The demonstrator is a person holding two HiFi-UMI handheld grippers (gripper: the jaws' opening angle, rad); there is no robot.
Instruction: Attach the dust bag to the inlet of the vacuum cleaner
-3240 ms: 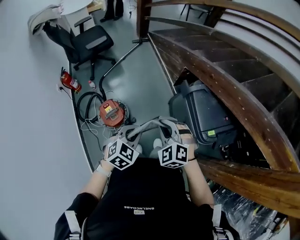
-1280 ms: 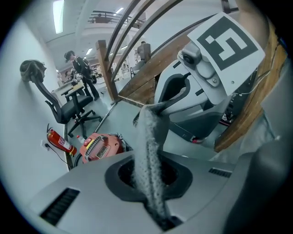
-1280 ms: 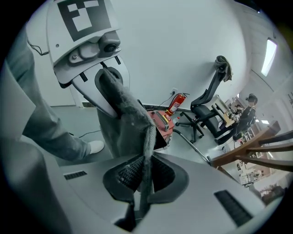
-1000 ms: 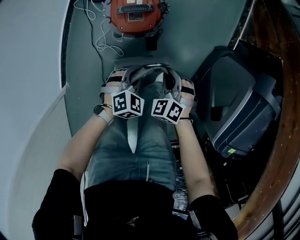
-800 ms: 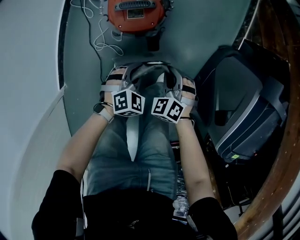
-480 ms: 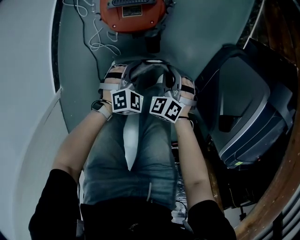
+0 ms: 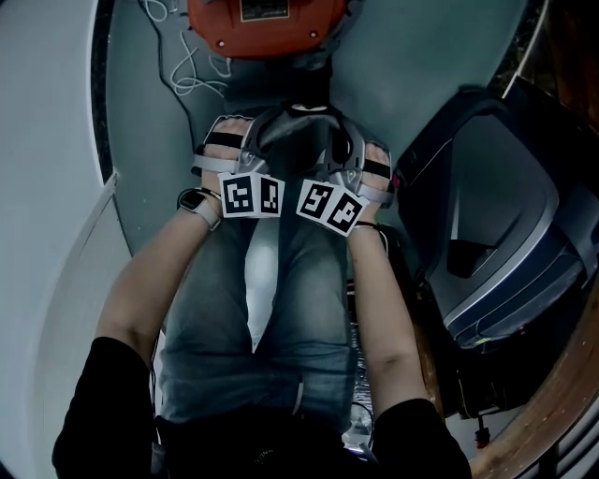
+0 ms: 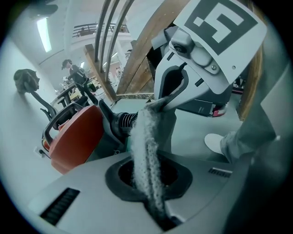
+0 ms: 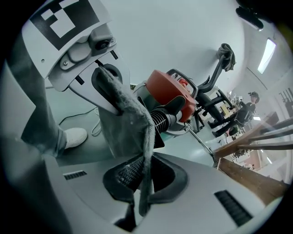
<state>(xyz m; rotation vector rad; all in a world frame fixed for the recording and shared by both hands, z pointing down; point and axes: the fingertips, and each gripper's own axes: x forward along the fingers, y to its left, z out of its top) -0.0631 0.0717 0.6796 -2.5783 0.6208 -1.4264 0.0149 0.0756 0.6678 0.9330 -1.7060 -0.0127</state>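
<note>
Head view: left claw (image 7: 265, 140) and right claw (image 7: 335, 142) hold a grey dust bag (image 7: 298, 140) between them, near the orange vacuum cleaner (image 7: 267, 23), whose label is unreadable. Left gripper view: jaws clamped on fuzzy fabric. Right gripper view: jaws likewise pinching the bag's edge, plus a ribbed black hose (image 9: 160, 119) and a white shoe (image 9: 73, 137).

The person is wearing a black short-sleeved top (image 7: 103, 412), faded blue-grey jeans (image 7: 211, 318), white shoes (image 9: 73, 136) and a wristwatch (image 7: 192, 199) on the left wrist. The left gripper (image 9: 110, 93) and the right gripper (image 8: 160, 103) are showing pale grey plastic shells with small screws and dark oval finger slots. Each is carrying a white cube (image 7: 251, 195) printed with black square markers, and black straps (image 7: 223, 140) are banding the handles.
</note>
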